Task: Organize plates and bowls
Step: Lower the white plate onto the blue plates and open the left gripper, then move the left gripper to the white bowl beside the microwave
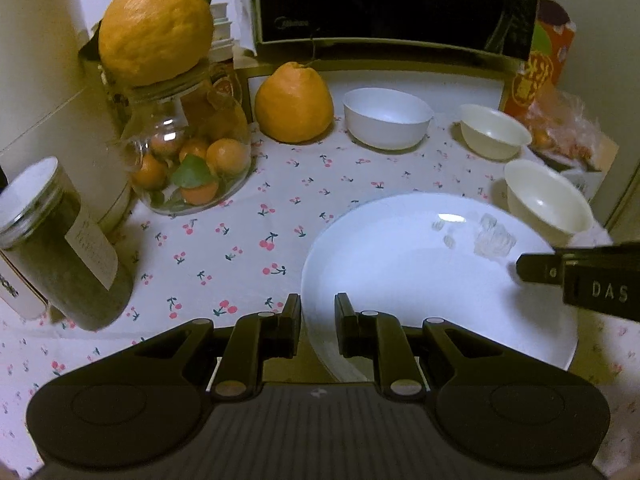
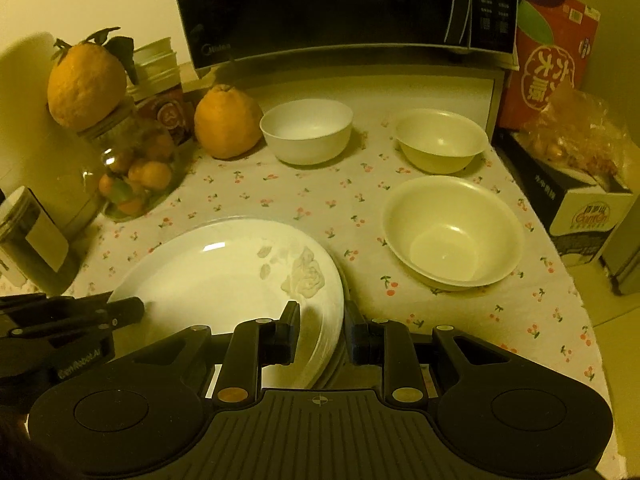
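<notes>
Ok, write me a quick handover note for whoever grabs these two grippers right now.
Left gripper: open, jaws straddling the near-left rim of the plate stack, not clamped.
Right gripper: open, straddling the stack's right rim.
The plates sit stacked on the cherry-print cloth.
Three bowls stand apart and empty: white bowl beside the large citrus, small cream bowl, large cream bowl.
Done: plates stacked.
Left: nest the bowls.

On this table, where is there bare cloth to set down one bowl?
Bare cloth lies between the plate, the fruit jar and the white bowl. A narrower strip runs between the plate and the nearest cream bowl. The right side is crowded: the second cream bowl and boxes.
</notes>
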Motion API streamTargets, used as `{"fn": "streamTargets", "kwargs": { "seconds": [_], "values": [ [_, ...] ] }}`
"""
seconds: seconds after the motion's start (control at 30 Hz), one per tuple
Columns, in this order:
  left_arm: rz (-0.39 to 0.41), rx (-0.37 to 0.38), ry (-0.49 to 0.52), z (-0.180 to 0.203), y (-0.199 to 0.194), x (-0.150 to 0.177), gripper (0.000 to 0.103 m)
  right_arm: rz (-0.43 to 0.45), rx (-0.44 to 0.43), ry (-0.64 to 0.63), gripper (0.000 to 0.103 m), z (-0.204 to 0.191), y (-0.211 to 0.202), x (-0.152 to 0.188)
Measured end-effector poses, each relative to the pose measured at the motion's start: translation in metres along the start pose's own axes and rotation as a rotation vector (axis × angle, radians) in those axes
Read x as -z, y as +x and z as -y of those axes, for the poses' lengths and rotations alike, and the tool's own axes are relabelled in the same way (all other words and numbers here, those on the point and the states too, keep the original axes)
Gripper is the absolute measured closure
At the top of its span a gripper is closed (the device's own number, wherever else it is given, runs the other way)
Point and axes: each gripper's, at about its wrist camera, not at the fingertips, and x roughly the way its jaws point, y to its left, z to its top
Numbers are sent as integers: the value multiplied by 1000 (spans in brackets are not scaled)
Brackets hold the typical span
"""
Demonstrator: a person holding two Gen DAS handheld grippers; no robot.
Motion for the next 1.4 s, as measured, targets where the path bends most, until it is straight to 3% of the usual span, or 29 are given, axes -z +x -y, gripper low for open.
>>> {"fn": "streamTargets", "kwargs": {
  "seconds": [0.33, 0.4, 0.47, 0.53, 0.97, 1.23, 1.4],
  "values": [
    [-4, 0, 13, 0, 0, 0, 87, -7, 14, -12, 77, 0, 1, 1],
    [-7, 15, 10, 0, 0, 0, 77, -17, 9, 7, 76, 1, 1, 1],
    [-7, 24, 8, 1, -1, 0, 66, -26, -10, 26, 70, 3, 1, -2],
    [-7, 19, 10, 1, -1, 0, 58, -28, -34, 56, 55, 6, 0, -4],
    [-23, 35, -44, -3, -11, -5, 11, -5, -107, 100, 21, 14, -17, -10],
    [-33, 36, -130, -7, -21, -25, 3, 31, -105, 158, 9, 26, -36, -27],
    [-19, 20, -128, -4, -20, -44, 1, 48, -106, 155, 7, 30, -36, -46]
  ]
}}
